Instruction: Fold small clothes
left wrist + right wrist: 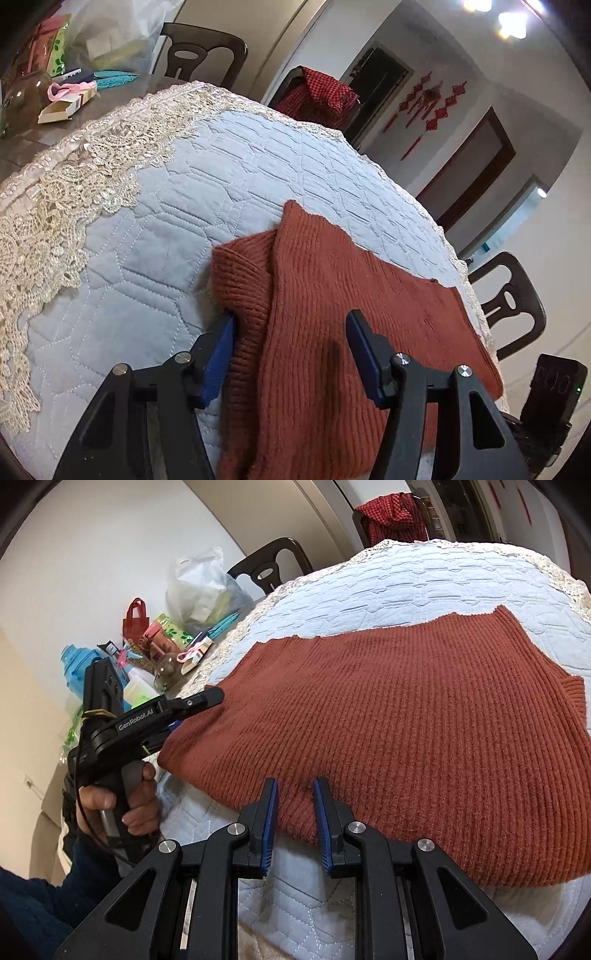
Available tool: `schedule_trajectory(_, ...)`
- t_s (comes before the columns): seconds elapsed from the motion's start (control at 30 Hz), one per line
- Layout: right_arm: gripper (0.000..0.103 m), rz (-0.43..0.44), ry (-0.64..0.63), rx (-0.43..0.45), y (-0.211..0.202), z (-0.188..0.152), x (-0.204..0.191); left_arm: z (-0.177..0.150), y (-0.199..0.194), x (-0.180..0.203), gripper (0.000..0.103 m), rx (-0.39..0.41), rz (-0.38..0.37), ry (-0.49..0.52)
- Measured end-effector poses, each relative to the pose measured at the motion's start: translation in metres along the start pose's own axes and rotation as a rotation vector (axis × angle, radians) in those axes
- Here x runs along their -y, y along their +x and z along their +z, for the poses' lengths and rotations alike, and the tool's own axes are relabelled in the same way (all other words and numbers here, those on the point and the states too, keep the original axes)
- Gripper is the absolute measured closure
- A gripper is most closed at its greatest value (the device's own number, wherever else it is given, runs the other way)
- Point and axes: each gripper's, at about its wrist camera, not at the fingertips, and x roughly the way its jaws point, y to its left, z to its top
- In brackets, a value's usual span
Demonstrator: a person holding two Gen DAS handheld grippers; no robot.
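1. The left claw (291, 347) stands with its jaws apart, astride the near left edge of the sweater (354, 302). One blue pad is tucked against the folded-in flap there, the other sits on top of the knit. I cannot tell whether they press on it.
2. The right claw (295, 805) has its jaws close together with a narrow gap between them, at the sweater's near hem. The knit shows in that gap, but whether the pads pinch it I cannot tell.
3. The sweater is rust-red ribbed knit. It lies spread flat on the quilted cloth (155, 236) that covers the surface, with one side part turned in over the body.
4. Handling, as I judge it: soft, light and limp, with no stiffness to carry a fold by itself. It will sag and stretch between two grip points. The ribs should give the pads good bite, so slipping is unlikely.
5. Where to hold: at the edges or corners, pinching all layers of the folded flap together. Both claws should lift evenly, or the knit will drag and bunch on the quilt.
6. Clutter (147, 642) sits at the surface's far left, well apart from the work.
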Motion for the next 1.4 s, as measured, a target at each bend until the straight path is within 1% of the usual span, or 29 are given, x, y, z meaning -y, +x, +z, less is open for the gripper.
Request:
schedule_trajectory(0.1,0.083,0.003,0.0,0.001,0.0,-0.001,0.0,-0.008,-0.005,0.0,0.042,-0.017,-0.028,-0.004)
schedule_trajectory(0.13,0.083,0.005,0.001,0.001,0.0,-0.001,0.0,-0.011,-0.007,0.001,0.046,-0.02,-0.026,0.0)
schedule_trajectory(0.17,0.083,0.007,0.002,0.002,0.0,-0.001,0.0,-0.012,-0.007,0.002,0.053,-0.022,-0.017,0.007)
schedule_trajectory(0.2,0.083,0.01,0.003,0.002,0.0,-0.001,0.001,-0.014,-0.006,0.005,0.057,-0.024,0.002,0.023)
schedule_trajectory(0.23,0.083,0.013,0.005,0.003,0.0,-0.001,0.001,-0.014,-0.005,0.008,0.068,-0.027,0.03,0.045)
schedule_trajectory(0.27,0.083,0.015,0.006,0.003,0.001,-0.001,0.002,-0.013,-0.004,0.008,0.075,-0.035,0.034,0.051)
schedule_trajectory(0.37,0.083,0.019,0.006,0.0,-0.001,0.0,0.003,-0.006,-0.003,0.01,0.079,-0.061,-0.001,0.036)
schedule_trajectory(0.47,0.083,0.012,0.008,0.019,-0.011,0.001,0.004,0.006,-0.016,0.021,0.08,-0.039,-0.069,0.03)
schedule_trajectory(0.53,0.083,-0.003,0.01,0.035,-0.018,0.001,0.007,0.014,-0.026,0.036,0.08,-0.012,-0.114,0.048)
schedule_trajectory(0.67,0.083,-0.046,0.045,0.077,-0.036,0.0,0.023,0.026,-0.036,0.082,0.08,0.012,-0.206,0.122)
schedule_trajectory(0.73,0.083,-0.072,0.073,0.103,-0.047,-0.001,0.033,0.029,-0.031,0.109,0.08,0.002,-0.247,0.165)
schedule_trajectory(0.87,0.083,-0.116,0.127,0.148,-0.07,-0.005,0.053,0.019,-0.005,0.149,0.08,-0.057,-0.301,0.231)
schedule_trajectory(0.93,0.083,-0.13,0.151,0.167,-0.081,-0.008,0.062,0.008,0.018,0.162,0.08,-0.123,-0.31,0.247)
schedule_trajectory(1.03,0.083,-0.138,0.178,0.189,-0.095,-0.013,0.072,-0.013,0.053,0.174,0.077,-0.242,-0.327,0.278)
schedule_trajectory(1.1,0.082,-0.133,0.198,0.204,-0.102,-0.015,0.077,-0.02,0.059,0.178,0.071,-0.273,-0.329,0.281)
schedule_trajectory(1.17,0.081,-0.119,0.216,0.22,-0.108,-0.016,0.082,-0.02,0.049,0.181,0.062,-0.247,-0.365,0.287)
schedule_trajectory(1.2,0.078,-0.104,0.224,0.229,-0.111,-0.017,0.084,-0.017,0.04,0.181,0.061,-0.227,-0.389,0.284)
schedule_trajectory(1.23,0.071,-0.084,0.231,0.239,-0.114,-0.017,0.085,-0.012,0.029,0.179,0.059,-0.196,-0.412,0.278)
schedule_trajectory(1.27,0.065,-0.06,0.239,0.249,-0.116,-0.017,0.086,-0.007,0.02,0.176,0.057,-0.164,-0.415,0.276)
schedule_trajectory(1.3,0.055,-0.031,0.248,0.258,-0.118,-0.016,0.087,-0.003,0.012,0.171,0.056,-0.137,-0.409,0.271)
schedule_trajectory(1.33,0.053,0.001,0.256,0.265,-0.118,-0.016,0.087,0.001,0.007,0.166,0.056,-0.117,-0.402,0.262)
schedule_trajectory(1.4,0.053,0.077,0.276,0.267,-0.116,-0.014,0.088,0.006,0.003,0.154,0.056,-0.094,-0.358,0.246)
